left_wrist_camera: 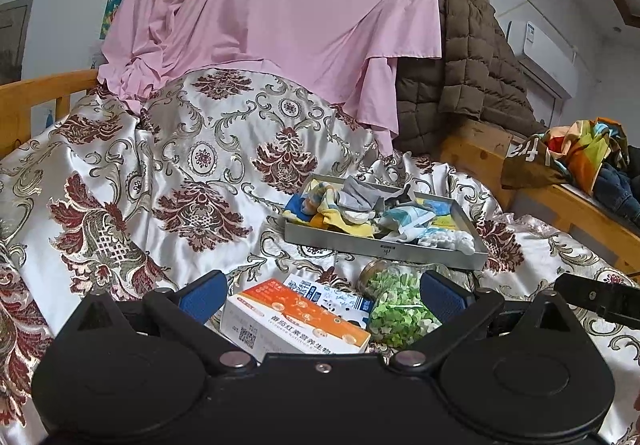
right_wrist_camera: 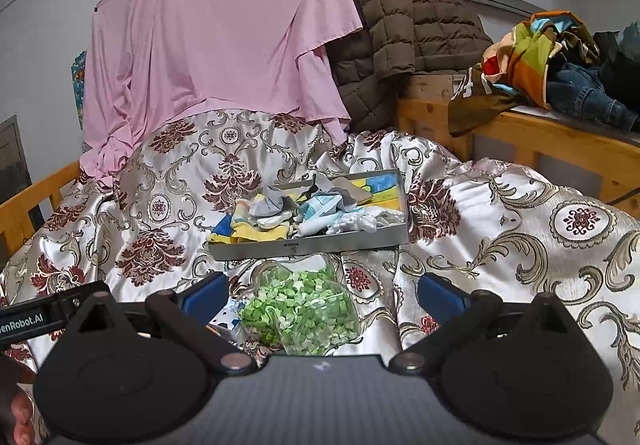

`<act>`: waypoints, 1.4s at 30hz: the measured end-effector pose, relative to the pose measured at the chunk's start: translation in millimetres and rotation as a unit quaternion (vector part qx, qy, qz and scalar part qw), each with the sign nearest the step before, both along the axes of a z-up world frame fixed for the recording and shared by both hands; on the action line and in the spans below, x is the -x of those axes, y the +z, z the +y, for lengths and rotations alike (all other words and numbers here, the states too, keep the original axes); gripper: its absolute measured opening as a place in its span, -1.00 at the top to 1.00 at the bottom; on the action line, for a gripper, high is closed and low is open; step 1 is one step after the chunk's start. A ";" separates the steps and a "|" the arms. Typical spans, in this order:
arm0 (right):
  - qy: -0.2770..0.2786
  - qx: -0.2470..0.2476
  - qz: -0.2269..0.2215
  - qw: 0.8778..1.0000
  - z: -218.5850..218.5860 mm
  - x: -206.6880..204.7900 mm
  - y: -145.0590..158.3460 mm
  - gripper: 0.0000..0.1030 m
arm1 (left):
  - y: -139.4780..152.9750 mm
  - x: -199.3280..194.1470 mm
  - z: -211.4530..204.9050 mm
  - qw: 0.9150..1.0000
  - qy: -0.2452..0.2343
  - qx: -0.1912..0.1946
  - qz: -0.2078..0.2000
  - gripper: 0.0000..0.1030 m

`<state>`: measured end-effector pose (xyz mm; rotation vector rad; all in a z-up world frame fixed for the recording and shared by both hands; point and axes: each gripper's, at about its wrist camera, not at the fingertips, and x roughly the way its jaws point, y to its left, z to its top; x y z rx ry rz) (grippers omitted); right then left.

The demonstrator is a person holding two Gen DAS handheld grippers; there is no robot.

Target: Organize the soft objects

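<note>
Bedspread [left_wrist_camera: 120, 173] lies open left of the tray [left_wrist_camera: 376, 247]; rail [left_wrist_camera: 576, 205] right.

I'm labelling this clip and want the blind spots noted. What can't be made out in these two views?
- Orange box: near end hidden by the left gripper body, left wrist view.
- Jar of green bits: base cut off by the right gripper body, right wrist view.
- Tray: floor covered by piled socks; count unclear.
</note>
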<state>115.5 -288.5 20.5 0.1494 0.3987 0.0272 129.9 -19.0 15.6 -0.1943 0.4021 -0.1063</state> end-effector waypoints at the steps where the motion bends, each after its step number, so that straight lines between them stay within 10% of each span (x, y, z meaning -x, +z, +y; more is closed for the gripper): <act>1: 0.000 -0.001 0.000 1.000 -0.1 0.9 -0.7 -0.99 | -0.4 0.9 -0.2 1.000 0.000 0.000 0.000 -0.98; 42: -0.007 0.006 0.017 1.000 9.7 22.3 -45.5 -0.99 | -35.0 16.5 -10.0 0.998 0.008 -0.043 0.037 -0.98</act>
